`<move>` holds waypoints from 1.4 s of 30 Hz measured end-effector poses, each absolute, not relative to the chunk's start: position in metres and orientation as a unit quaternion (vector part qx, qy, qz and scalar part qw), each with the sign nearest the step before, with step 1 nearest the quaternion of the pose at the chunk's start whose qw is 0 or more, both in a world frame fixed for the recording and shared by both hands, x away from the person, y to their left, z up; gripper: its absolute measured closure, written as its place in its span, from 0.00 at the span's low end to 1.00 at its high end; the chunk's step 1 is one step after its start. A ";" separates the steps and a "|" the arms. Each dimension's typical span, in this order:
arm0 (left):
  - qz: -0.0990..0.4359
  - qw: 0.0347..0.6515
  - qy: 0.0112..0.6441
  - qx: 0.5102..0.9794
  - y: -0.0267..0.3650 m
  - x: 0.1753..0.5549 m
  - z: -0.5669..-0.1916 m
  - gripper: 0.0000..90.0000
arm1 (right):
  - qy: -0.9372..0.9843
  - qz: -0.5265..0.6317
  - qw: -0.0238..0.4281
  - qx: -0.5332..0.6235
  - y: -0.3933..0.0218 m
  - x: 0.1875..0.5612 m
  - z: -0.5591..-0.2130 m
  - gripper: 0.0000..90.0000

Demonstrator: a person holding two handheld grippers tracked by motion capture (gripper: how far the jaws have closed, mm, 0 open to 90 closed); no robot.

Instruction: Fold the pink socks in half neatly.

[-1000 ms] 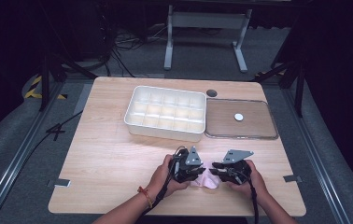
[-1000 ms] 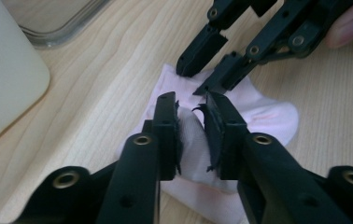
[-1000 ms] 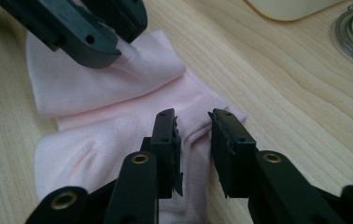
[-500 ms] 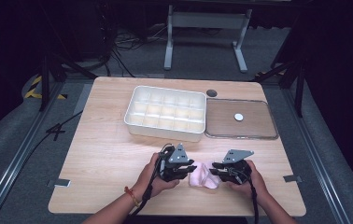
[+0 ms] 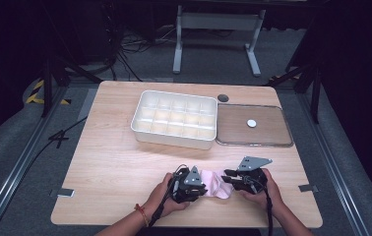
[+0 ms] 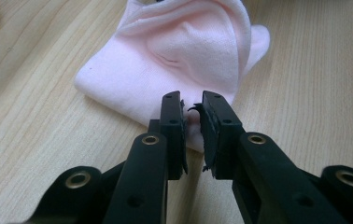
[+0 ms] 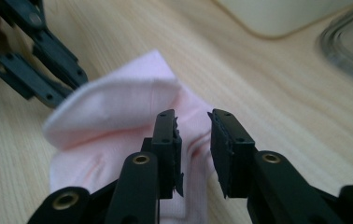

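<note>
- Lying folded near the front edge of the wooden table (image 5: 110,167), between the two hands: a pale pink knit cloth (image 5: 216,183), possibly a sock, well short of the white compartment tray (image 5: 174,119) and the clear lid (image 5: 253,125) beside it.
- Closing in from the person's left: the left gripper (image 6: 192,112), jaws narrowed to a slim gap with a bit of the cloth's near edge apparently between the pads; whether already pinched or merely touching, cannot tell.
- Reaching in from the opposite end: the right gripper (image 7: 193,128), jaws parted moderately over the pink fabric, gripping nothing as far as visible.
- Likely handling as light, soft and limp: sagging and unfolding when lifted, not slippery against rubbery pads, nothing fragile about it.
- Probably best taken at a doubled edge or corner, catching all layers at once; pinching a single layer risking the fold opening.
- Looking fine-ribbed and matte, rounded along the folded rim, with shallow creases across the top and a small lobe sticking out at one far corner.
</note>
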State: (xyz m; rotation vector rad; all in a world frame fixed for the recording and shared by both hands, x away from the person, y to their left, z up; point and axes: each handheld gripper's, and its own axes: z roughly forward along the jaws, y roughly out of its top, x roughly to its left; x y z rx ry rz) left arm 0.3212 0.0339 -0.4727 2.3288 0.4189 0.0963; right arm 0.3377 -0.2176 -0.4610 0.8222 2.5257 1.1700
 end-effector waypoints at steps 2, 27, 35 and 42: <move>0.035 0.381 0.168 0.908 0.034 0.321 -0.474 0.88 | 0.852 0.426 0.128 0.276 -0.217 0.334 -0.450 0.84; 0.041 0.377 0.166 0.910 0.034 0.320 -0.474 0.87 | 0.904 0.351 0.129 0.208 -0.196 0.317 -0.458 0.96; 0.048 0.374 0.189 0.907 0.038 0.323 -0.473 0.69 | 0.909 0.341 0.116 0.209 -0.199 0.321 -0.465 0.97; 0.029 0.375 0.238 0.896 0.046 0.328 -0.475 0.57 | 0.906 0.346 0.120 0.211 -0.199 0.321 -0.467 0.98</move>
